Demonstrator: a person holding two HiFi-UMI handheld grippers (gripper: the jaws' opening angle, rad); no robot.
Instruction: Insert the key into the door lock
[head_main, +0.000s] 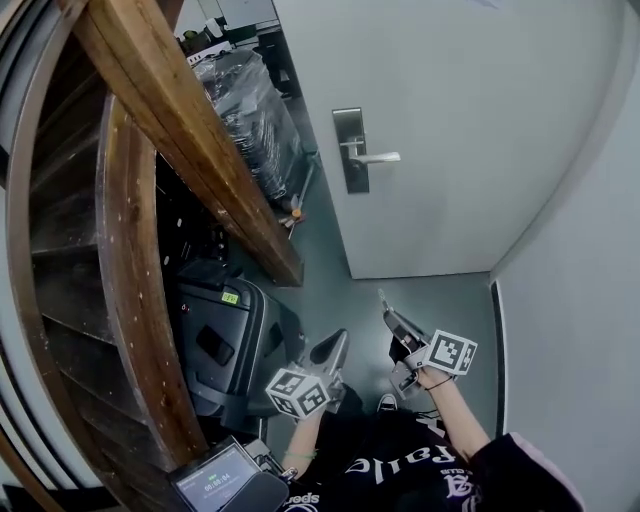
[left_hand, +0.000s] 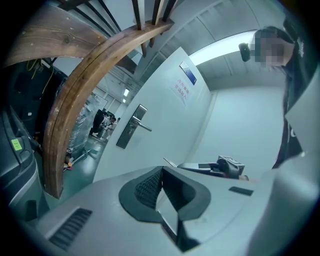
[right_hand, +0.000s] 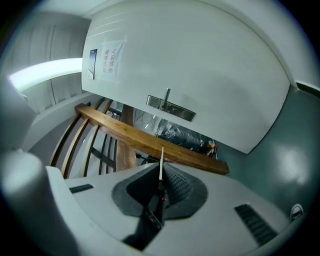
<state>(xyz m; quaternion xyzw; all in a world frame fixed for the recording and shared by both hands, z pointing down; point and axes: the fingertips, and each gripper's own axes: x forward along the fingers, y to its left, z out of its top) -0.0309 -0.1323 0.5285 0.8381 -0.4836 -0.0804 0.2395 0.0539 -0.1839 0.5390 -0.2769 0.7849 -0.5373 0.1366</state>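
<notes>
Toward one o'clock in the head view, the pale door (head_main: 470, 120) is filling most of the upper frame. A curved wooden stair rail (head_main: 190, 150) is sweeping down from eleven o'clock beside it. On the door, the metal lock plate (head_main: 350, 175) is carrying a lever handle (head_main: 378, 157) that is pointing toward three o'clock. The keyhole is too small to make out, though it is probably sitting in the plate below the lever.

Down at six o'clock, well apart from the door, the person is holding both grippers low. The left gripper (head_main: 330, 352) is pressing its fingers together on nothing. The right gripper (head_main: 395, 320) is clamping its fingers on the key (right_hand: 161, 162), whose thin blade is sticking out past the tips toward twelve o'clock, roughly at the plate.

The step in hand is looking like the approach, with the whole reach to the lock yet to be made. Doing it well is going to mean:
- carrying the right gripper up under the lever, not across it;
- squaring the blade to the door face and turning it to match the slot before contact;
- slowing right down near the plate;
- holding the grip firm, since so slim a key is likely to pivot between the fingers if the tip is catching the plate's edge.
</notes>
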